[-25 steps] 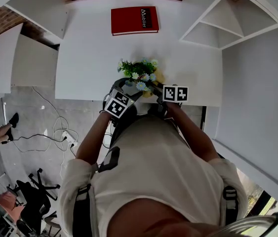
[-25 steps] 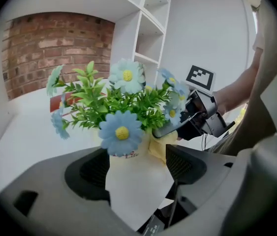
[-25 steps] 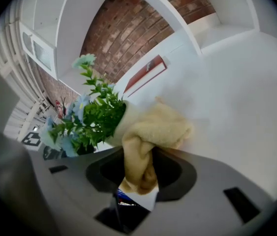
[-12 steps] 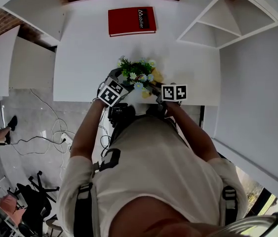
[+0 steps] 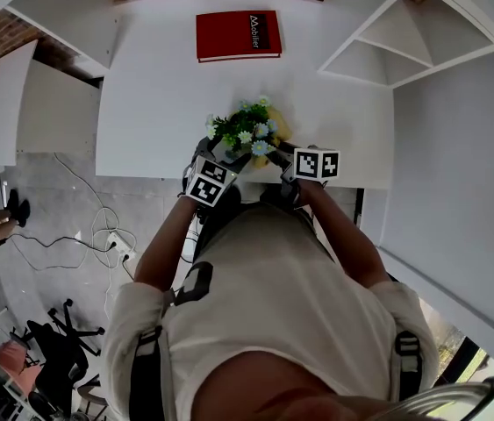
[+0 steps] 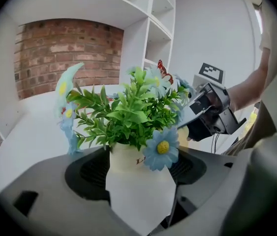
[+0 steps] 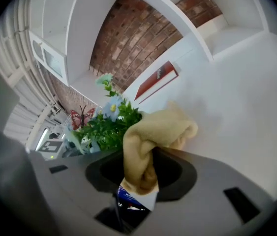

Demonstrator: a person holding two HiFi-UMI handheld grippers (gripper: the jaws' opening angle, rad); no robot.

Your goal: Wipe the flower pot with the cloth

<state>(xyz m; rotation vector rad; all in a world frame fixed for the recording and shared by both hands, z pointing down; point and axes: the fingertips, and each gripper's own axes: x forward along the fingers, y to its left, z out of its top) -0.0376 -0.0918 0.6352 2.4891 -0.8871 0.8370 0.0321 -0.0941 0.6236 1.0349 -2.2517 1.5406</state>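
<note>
Left gripper view: jaws clenched on a white flower pot, one against each side of its tapering body, pot upright between them, faint lettering on its wall. Above the rim, a thick tuft of green leaves with pale blue blooms; one blue daisy drooping over the front, a red butterfly ornament perched near the top. Right gripper view: jaws grasping a bunched tan cloth, pinched low down, loose end bulging forward beside the foliage, a printed label hanging under the pinch. Beyond it, brick wall and white shelves. Head view: pot near the front edge of a white table, its wall hidden under the leaves from above. Left gripper reaching in at the pot's left, right gripper at its right with the cloth close against the plant; contact between cloth and pot impossible to judge. Well apart, at the table's far end, a red book lying flat.
</note>
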